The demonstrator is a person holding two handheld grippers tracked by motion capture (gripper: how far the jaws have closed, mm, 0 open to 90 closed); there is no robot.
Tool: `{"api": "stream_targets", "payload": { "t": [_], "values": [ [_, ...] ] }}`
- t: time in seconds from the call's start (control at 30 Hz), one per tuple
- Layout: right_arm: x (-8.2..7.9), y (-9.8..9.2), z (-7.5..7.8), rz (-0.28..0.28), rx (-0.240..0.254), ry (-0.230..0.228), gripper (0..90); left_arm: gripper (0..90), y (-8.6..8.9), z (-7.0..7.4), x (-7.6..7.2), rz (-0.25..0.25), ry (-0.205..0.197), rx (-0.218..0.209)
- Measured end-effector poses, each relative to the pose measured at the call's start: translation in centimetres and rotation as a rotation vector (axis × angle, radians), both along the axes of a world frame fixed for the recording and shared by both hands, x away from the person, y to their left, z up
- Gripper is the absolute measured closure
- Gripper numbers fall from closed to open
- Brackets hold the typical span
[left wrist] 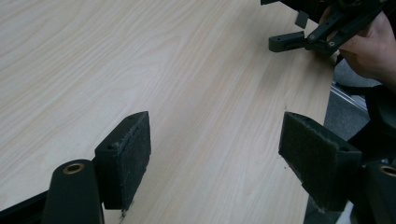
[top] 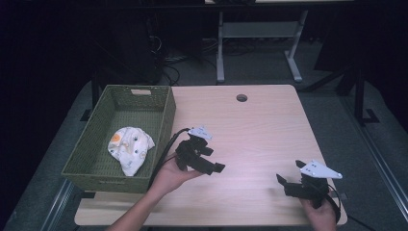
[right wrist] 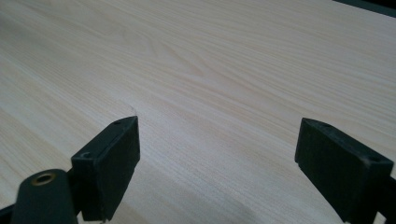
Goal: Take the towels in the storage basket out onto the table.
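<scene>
A: Left gripper (top: 211, 161), what's it doing?

B: Jaws spread wide, nothing btwn them. Held in the left hand (top: 169, 177) above the table (top: 260, 125), near the front-left part, just right of the basket (top: 166, 113). Black body, angular, w/ a grey three-cornered plate on top and a black cable looping back toward the forearm.

A: Pads?

B: In the left gripper view the pads (left wrist: 139, 151) are flat rectangular blocks w/ a rough, fuzzy face, a bit frayed at the edges. Brass-coloured bushings at the jaw pivots. Bare wood underneath.

A: Right gripper (top: 287, 179)?

B: Also released, jaws well apart, empty. Right hand (top: 320, 214) holds it near the front-right corner, same grey plate on top. Right gripper view: two blocky matte black jaws over the wood. Its jaws also show at the top right of the left gripper view.

A: And the cloth?

B: Cloth (top: 129, 148) lies crumpled in the basket, toward the front, on the floor of it. Soft, white-cream fabric w/ small orange and dark printed figures. Well apart from both grippers; left one is nearer.

A: Basket itself?

B: Rectangular, olive green, woven-textured walls, slot handle at the far end. Sits on the table's left edge.

A: Table?

B: Pale wood-grain laminate, rounded corners, round cable hole (top: 241, 97) near the far edge. Grey floor around it; a white-framed desk (top: 260, 33) behind.
</scene>
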State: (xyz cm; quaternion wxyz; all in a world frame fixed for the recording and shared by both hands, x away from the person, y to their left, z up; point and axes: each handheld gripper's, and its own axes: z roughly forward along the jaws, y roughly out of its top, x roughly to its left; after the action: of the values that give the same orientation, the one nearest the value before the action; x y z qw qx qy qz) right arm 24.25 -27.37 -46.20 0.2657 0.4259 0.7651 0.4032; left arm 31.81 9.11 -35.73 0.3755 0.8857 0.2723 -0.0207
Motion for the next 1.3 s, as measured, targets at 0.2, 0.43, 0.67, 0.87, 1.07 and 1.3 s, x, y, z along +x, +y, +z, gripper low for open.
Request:
{"api": "stream_targets", "payload": {
  "t": [0.2,0.43,0.67,0.87,1.07,1.3],
  "values": [
    [0.0,0.1,0.1,0.001,-0.003,-0.002,13.6,22.9,1.4,1.4,0.7,0.03,-0.002,0.027],
    [0.1,0.1,0.0,-0.003,0.0,0.003,13.6,22.1,2.7,3.4,1.2,0.058,-0.03,0.074],
    [0.1,0.2,0.0,0.003,-0.007,0.004,13.6,21.3,3.8,4.4,1.7,0.069,-0.022,0.075],
    [0.1,0.3,0.1,0.003,-0.009,0.0,13.6,21.4,5.6,5.1,2.5,0.076,-0.01,0.095],
    [0.1,0.3,0.0,0.007,-0.017,0.0,13.6,21.6,7.8,5.6,3.3,0.123,0.012,0.082],
    [0.1,0.3,0.0,0.007,-0.018,0.0,13.6,21.8,10.4,5.8,4.0,0.166,0.03,0.081]
  ]
}}
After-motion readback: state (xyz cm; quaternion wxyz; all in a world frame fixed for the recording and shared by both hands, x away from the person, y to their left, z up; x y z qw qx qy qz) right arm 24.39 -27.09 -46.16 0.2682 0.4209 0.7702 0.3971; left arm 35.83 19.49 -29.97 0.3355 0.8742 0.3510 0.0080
